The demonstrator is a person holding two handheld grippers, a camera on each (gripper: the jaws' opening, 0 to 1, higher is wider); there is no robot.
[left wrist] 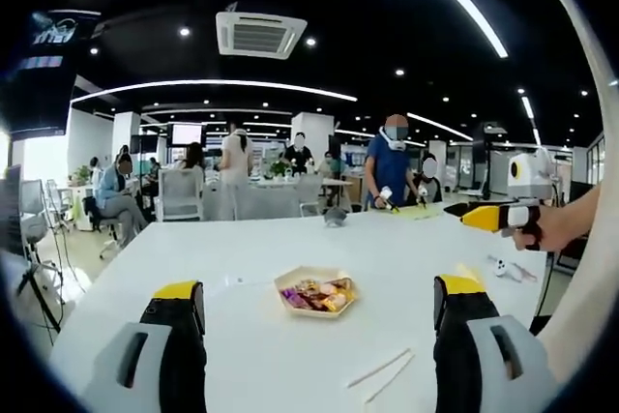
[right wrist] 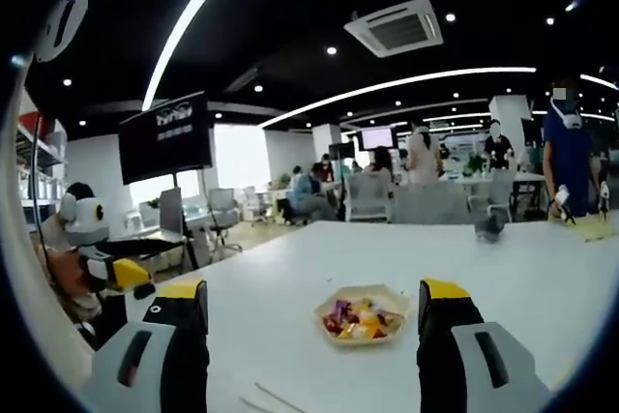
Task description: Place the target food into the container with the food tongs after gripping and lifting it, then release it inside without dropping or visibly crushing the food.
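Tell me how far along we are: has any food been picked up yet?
Nothing looks done. The tray of wrapped snacks sits untouched on the white table. Both the left gripper and right gripper are open and hold nothing. What may be tongs lie on the table. Gripping, lifting and placing all remain.

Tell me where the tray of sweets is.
The tray sits on the white table, ahead between the left gripper's open jaws; in the right gripper view it lies nearer the right jaw.

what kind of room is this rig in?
Looks like an open-plan office or lab. A ceiling cassette air conditioner and strip lights hang overhead, people work at desks behind, and a long white table holds a hexagonal dish of wrapped sweets.
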